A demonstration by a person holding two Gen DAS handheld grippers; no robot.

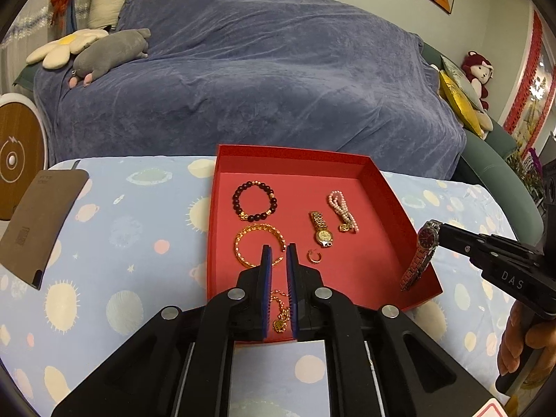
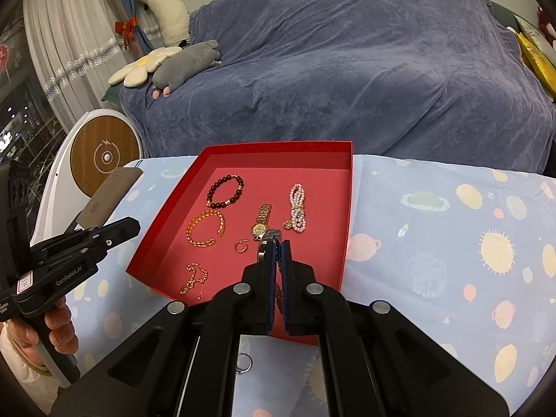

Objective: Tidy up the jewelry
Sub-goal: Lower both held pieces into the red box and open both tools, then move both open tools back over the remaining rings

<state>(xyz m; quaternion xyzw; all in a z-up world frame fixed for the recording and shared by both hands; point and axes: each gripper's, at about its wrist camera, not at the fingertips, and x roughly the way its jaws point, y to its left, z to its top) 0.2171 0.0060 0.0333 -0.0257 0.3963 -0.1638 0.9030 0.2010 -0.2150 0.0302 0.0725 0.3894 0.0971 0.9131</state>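
Right gripper (image 2: 275, 243), clamped on a silver watch (image 1: 422, 253) hanging lengthwise, hovers over the red tray's (image 1: 410, 243) right edge; left gripper (image 1: 278, 248), jaws narrowly parted, holds nothing.

My left gripper (image 1: 278, 248) points downward, jaws slightly parted and empty. My right gripper (image 2: 275, 243) is clamped tight on something, my hand (image 1: 524, 344) wrapping its handle.

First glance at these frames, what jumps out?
The red tray on the planet-print cloth, with gold and beaded jewelry spread over its floor. Then the silver watch dangling from the right gripper over the tray's right edge. Behind it all, a big blue-draped sofa.
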